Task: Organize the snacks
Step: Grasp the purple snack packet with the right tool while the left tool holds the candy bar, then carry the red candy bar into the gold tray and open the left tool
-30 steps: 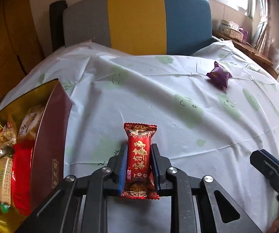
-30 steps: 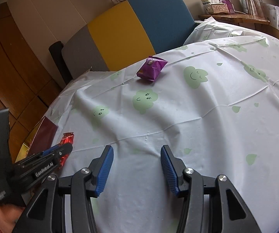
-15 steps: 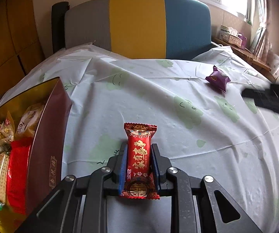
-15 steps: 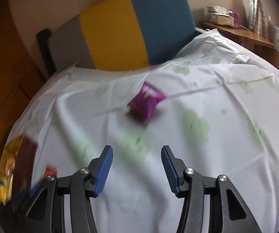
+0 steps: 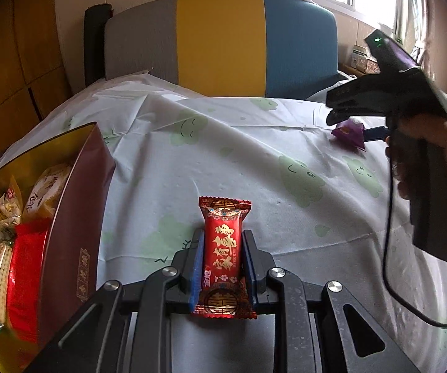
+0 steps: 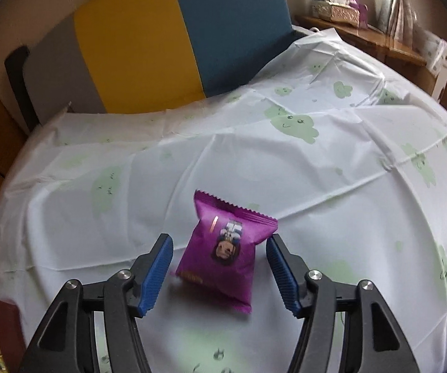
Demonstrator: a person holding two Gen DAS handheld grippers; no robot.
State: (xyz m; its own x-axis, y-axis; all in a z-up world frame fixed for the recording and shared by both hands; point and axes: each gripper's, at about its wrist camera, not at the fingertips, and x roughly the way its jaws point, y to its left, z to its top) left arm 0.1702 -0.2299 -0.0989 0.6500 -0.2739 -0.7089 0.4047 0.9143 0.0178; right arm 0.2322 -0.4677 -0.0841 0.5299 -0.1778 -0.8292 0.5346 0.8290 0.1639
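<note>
While clamped in the left claw (image 5: 223,261), red snack (image 5: 223,255) not yet in the half-filled box (image 5: 77,217) at left. Right claw (image 6: 220,267), just widened, straddling without touching the purple snack (image 6: 226,248) on the surface (image 6: 332,202).

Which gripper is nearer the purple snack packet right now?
Right. The right gripper has its open fingers on either side of the purple packet, not pressing it. The left gripper is well away, shut on a red candy.
</note>
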